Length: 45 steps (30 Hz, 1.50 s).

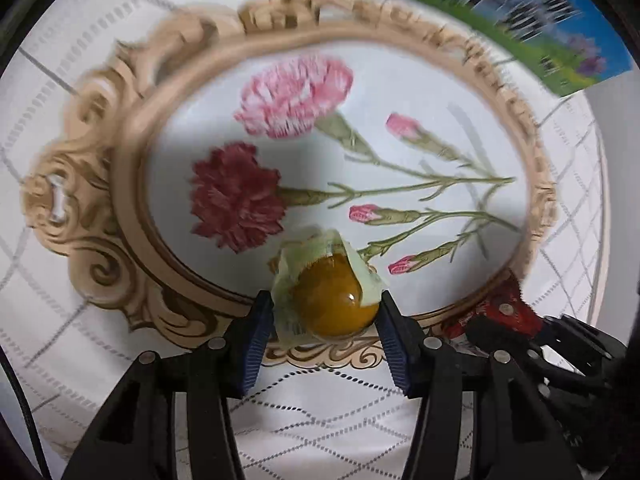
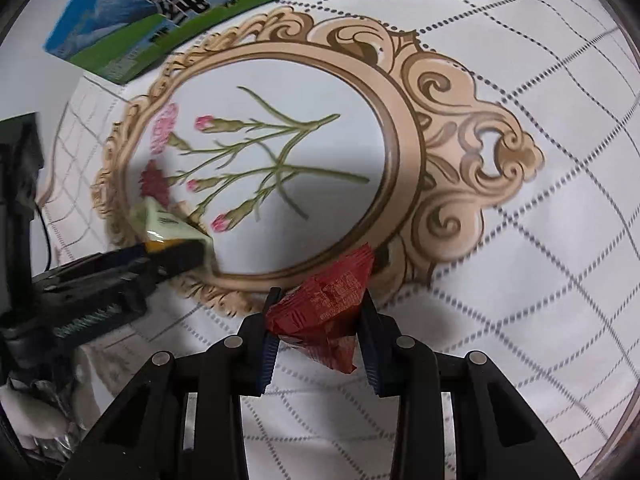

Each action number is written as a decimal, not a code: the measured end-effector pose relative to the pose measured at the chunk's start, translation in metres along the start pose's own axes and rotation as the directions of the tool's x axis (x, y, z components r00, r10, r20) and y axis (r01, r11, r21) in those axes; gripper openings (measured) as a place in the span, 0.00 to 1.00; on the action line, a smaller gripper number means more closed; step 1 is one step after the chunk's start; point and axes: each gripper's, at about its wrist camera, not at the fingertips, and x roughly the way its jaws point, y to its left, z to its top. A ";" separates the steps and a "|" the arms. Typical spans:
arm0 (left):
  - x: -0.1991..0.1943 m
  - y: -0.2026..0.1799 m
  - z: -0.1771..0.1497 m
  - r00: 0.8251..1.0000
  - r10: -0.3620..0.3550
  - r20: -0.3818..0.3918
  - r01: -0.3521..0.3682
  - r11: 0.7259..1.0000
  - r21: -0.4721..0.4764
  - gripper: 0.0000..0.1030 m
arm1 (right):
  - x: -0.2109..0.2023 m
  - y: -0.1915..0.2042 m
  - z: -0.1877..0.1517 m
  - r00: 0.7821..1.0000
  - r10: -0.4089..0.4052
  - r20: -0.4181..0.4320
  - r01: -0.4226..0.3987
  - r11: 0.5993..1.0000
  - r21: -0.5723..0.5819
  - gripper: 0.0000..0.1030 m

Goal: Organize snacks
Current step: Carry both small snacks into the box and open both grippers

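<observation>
My left gripper (image 1: 326, 312) is shut on a round amber jelly snack in a pale green wrapper (image 1: 334, 300), held just above the near rim of the printed oval frame with carnations (image 1: 304, 168). The same snack (image 2: 168, 228) and the left gripper (image 2: 176, 258) show at the left of the right wrist view. My right gripper (image 2: 320, 320) is shut on a red snack packet (image 2: 326, 312), held over the oval's near edge. That red packet (image 1: 496, 314) and the right gripper show at the lower right of the left wrist view.
A white tablecloth (image 2: 520, 320) with a dotted grid covers the table. A blue and green milk carton (image 2: 160, 12) lies along the far edge; it also shows in the left wrist view (image 1: 520, 20). Crumpled silver and white wrappers (image 2: 40, 412) lie at the lower left.
</observation>
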 end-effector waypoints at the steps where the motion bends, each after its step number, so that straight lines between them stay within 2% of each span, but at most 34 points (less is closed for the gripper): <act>1: 0.003 0.000 0.001 1.000 0.009 0.002 -0.009 1.000 0.005 0.49 | 0.003 0.001 0.002 1.000 -0.007 -0.005 0.007 1.000 -0.004 0.37; 4: 0.007 0.003 0.006 1.000 0.014 -0.011 -0.014 1.000 0.009 0.52 | 0.013 0.004 0.006 1.000 -0.008 -0.012 0.009 1.000 0.009 0.37; 7: 0.011 -0.009 0.017 1.000 -0.006 -0.019 0.006 1.000 0.013 0.65 | 0.019 0.005 0.011 1.000 0.003 -0.011 -0.003 0.999 0.038 0.37; 10: 0.023 -0.022 0.022 1.000 0.023 -0.016 -0.022 0.999 0.024 0.66 | 0.021 0.001 0.014 1.000 0.017 -0.013 -0.016 0.998 0.060 0.38; 14: 0.021 -0.036 0.022 0.999 0.053 0.001 -0.053 0.998 0.031 0.64 | 0.013 -0.011 0.013 0.999 0.029 -0.014 -0.028 0.998 0.064 0.38; 16: 0.022 -0.050 0.008 0.997 0.079 0.015 -0.080 0.996 0.036 0.54 | 0.010 -0.012 0.013 1.000 0.030 -0.007 -0.030 0.998 0.059 0.38; 23: 0.010 -0.058 -0.011 0.996 0.082 0.041 -0.083 0.996 0.032 0.51 | 0.001 -0.021 -0.005 0.999 0.026 0.018 -0.026 0.999 0.036 0.36; 24: 0.007 -0.059 -0.012 0.996 0.080 0.044 -0.082 0.996 0.030 0.42 | -0.003 -0.021 -0.006 0.999 0.026 0.022 -0.027 0.999 0.031 0.36; 30: -0.011 -0.060 -0.014 0.996 0.064 0.062 -0.066 0.998 0.024 0.42 | -0.029 -0.023 -0.002 0.998 0.039 0.056 -0.040 0.999 0.015 0.36; 36: -0.056 -0.061 -0.009 0.995 -0.020 0.101 0.019 1.000 0.015 0.42 | -0.073 -0.024 0.004 0.992 0.079 0.103 -0.078 0.997 -0.015 0.36; 40: -0.106 -0.073 0.001 0.984 -0.085 0.159 0.079 0.996 0.045 0.42 | -0.111 -0.016 0.012 0.982 0.107 0.153 -0.099 0.993 -0.058 0.36; 45: -0.168 -0.092 0.035 0.959 -0.141 0.247 0.120 0.988 0.099 0.42 | -0.168 -0.006 0.039 0.956 0.148 0.253 -0.126 0.987 -0.100 0.36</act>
